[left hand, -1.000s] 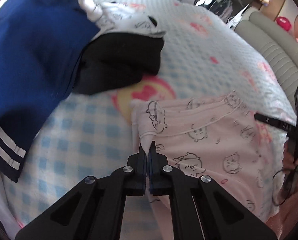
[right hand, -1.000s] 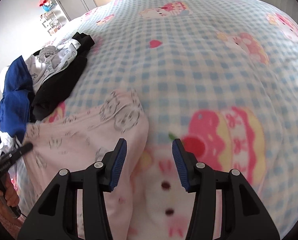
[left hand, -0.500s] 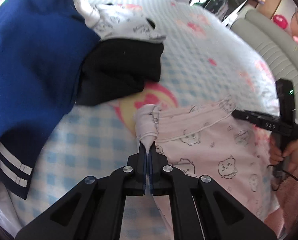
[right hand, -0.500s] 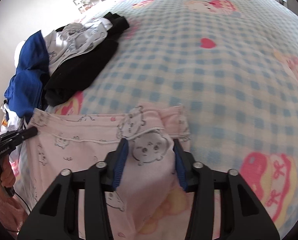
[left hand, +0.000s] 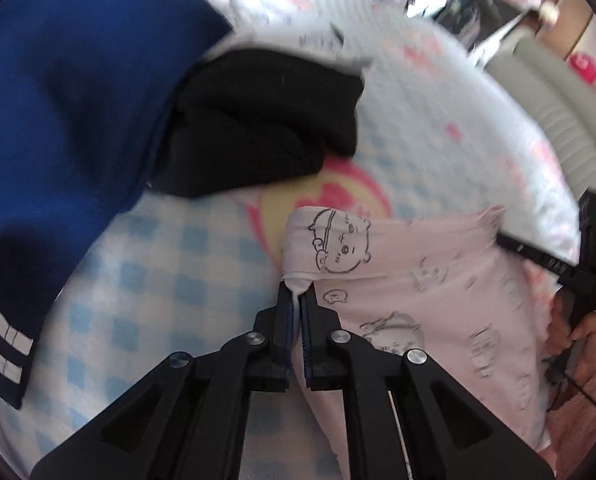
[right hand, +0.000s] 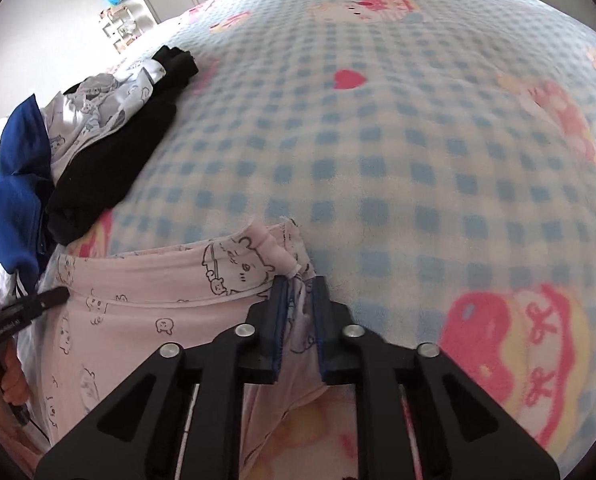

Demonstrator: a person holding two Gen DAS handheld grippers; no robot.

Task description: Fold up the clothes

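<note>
Left wrist view. One left claw (left hand: 297,312), jaws narrow and opening, a white-edged corner of one pink printed garment (left hand: 425,280) between its pads. The garment lies spread on the checked bed cover (left hand: 158,280). Risk: with the jaws parting, the corner may drop early and the fold edge land crooked. Also one blue garment (left hand: 70,92), one black garment (left hand: 258,116), and one right claw (left hand: 501,240) at the far corner, state unclear here.

Right wrist view. One right claw (right hand: 299,300), jaws narrow, pinching the bunched opposite corner of the pink printed garment (right hand: 138,320). Risk: uneven release between the two claws could skew the fold. Pile at left: one blue, one black, one grey-white printed garment (right hand: 94,120).
</note>
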